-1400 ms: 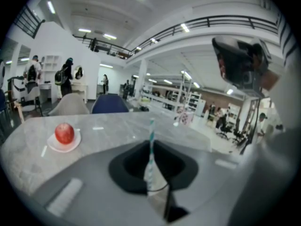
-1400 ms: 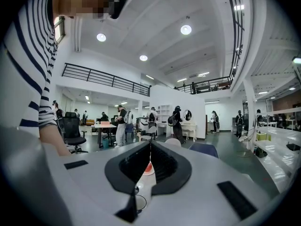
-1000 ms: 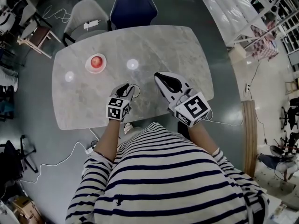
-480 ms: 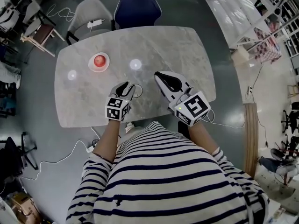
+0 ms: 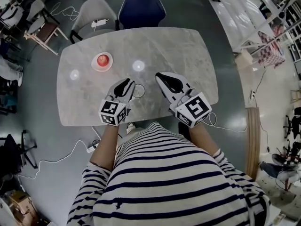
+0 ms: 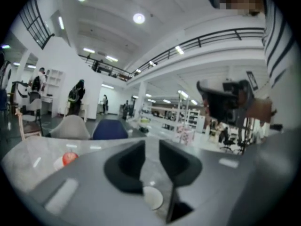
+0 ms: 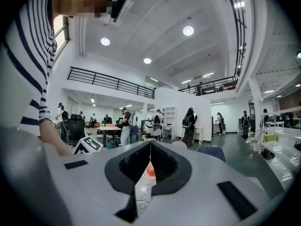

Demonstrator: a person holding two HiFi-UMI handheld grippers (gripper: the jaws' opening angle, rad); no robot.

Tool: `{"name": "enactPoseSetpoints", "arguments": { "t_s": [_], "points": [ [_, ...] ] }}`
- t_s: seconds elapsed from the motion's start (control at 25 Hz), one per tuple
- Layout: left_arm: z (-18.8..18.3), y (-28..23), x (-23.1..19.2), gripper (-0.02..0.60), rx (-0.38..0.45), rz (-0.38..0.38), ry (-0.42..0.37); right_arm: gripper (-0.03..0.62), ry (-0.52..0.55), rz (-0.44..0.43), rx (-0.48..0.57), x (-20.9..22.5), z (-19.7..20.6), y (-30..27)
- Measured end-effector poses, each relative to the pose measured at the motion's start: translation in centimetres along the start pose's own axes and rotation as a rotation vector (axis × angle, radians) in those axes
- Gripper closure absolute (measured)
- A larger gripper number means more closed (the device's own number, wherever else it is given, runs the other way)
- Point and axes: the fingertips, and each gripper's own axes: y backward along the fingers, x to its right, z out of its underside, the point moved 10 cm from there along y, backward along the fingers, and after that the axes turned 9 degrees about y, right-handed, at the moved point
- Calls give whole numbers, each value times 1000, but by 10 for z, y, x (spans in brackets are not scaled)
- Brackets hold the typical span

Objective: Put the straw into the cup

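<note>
A thin clear ring (image 5: 138, 91), seemingly the rim of a see-through cup, stands on the marble table (image 5: 188, 46) just right of my left gripper (image 5: 125, 83). I cannot make out a straw in any view. The left gripper (image 6: 151, 147) hangs above the table. Its jaws stand apart and are closing, and only the tabletop shows between them. My right gripper (image 5: 161, 76) is held level over the table's near right part. In the right gripper view its jaw tips (image 7: 150, 147) meet, and I see nothing held.
A red apple (image 5: 102, 60) lies on a small white plate at the table's left, also seen as the apple (image 7: 149, 172) past the right jaws. Pale lamp reflections (image 5: 138, 65) dot the top. A grey chair (image 5: 93, 11) and a blue chair (image 5: 141, 9) stand behind the table.
My left gripper has risen off the table and drawn slightly towards me, away from the clear ring. The right gripper has stayed put.
</note>
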Motion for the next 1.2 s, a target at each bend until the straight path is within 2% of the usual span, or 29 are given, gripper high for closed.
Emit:
{"name": "enactPoseSetpoints", "arguments": {
  "t_s": [0.24, 0.36, 0.68, 0.84, 1.2],
  "points": [
    [-38, 21, 28, 524, 123, 69, -74, 588, 12, -9, 18, -5, -6, 1],
    [-54, 34, 41, 571, 182, 95, -94, 588, 18, -14, 28, -9, -9, 1],
    [-81, 67, 63, 575, 300, 102, -129, 588, 34, -42, 55, -19, -20, 5],
    [-87, 77, 69, 575, 329, 96, -151, 588, 42, -59, 71, -21, -28, 5],
    [-82, 92, 74, 575, 323, 94, -168, 588, 94, -82, 67, -32, -32, 3]
  ]
}}
